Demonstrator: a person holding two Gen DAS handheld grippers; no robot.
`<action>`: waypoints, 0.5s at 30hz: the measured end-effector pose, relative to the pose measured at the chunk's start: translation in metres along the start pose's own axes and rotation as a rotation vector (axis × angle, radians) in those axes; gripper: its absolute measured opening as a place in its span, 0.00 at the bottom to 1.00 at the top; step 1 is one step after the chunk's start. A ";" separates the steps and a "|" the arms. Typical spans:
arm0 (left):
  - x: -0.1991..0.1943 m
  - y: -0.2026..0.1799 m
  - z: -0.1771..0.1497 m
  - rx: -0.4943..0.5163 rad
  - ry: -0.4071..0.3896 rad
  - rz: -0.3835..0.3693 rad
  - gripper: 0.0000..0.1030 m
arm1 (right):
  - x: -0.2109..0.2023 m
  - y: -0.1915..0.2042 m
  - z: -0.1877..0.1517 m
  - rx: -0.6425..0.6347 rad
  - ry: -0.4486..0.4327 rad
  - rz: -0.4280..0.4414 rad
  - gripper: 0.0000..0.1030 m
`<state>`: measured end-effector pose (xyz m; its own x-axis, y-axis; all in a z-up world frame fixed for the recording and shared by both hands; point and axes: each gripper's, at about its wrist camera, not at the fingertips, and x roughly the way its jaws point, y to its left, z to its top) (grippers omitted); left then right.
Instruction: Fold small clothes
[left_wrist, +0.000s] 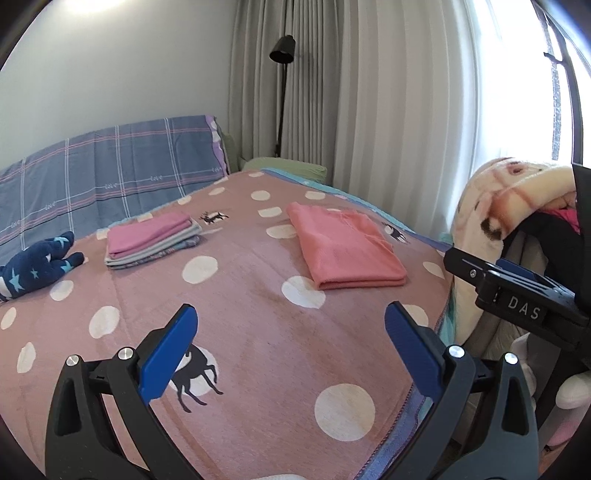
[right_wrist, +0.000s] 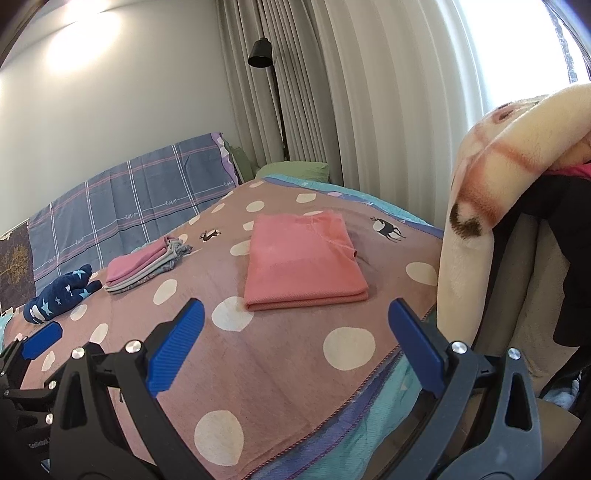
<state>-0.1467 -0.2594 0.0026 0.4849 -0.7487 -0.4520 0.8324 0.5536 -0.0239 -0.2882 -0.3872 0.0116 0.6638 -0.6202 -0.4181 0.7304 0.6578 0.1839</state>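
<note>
A folded salmon-pink garment (left_wrist: 347, 247) lies flat on the polka-dot bedspread (left_wrist: 251, 295); it also shows in the right wrist view (right_wrist: 303, 262). A small stack of folded clothes (left_wrist: 151, 238), pink on top, sits to its left, and shows in the right wrist view (right_wrist: 146, 267) too. My left gripper (left_wrist: 291, 325) is open and empty, hovering above the bedspread short of the salmon garment. My right gripper (right_wrist: 295, 321) is open and empty, just in front of the garment's near edge. The right gripper's body (left_wrist: 517, 291) shows at the right of the left wrist view.
A navy star-patterned soft toy (left_wrist: 37, 267) lies at the left. A plaid pillow (left_wrist: 110, 177) leans on the wall behind. A cream fleece blanket (right_wrist: 491, 206) is draped over a chair at the bed's right edge. A black floor lamp (left_wrist: 282, 51) stands by the curtains.
</note>
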 end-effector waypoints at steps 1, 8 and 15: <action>0.002 -0.001 0.000 0.002 0.004 -0.001 0.99 | 0.002 -0.001 0.000 0.000 0.005 0.002 0.98; 0.008 -0.006 -0.004 0.008 0.021 -0.005 0.99 | 0.006 -0.005 -0.005 -0.006 0.016 -0.002 0.98; 0.011 -0.010 -0.004 0.021 0.028 -0.001 0.99 | 0.010 -0.010 -0.008 -0.003 0.032 0.004 0.98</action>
<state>-0.1511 -0.2715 -0.0057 0.4764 -0.7389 -0.4765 0.8388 0.5444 -0.0056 -0.2900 -0.3964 -0.0016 0.6613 -0.6035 -0.4454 0.7272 0.6615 0.1833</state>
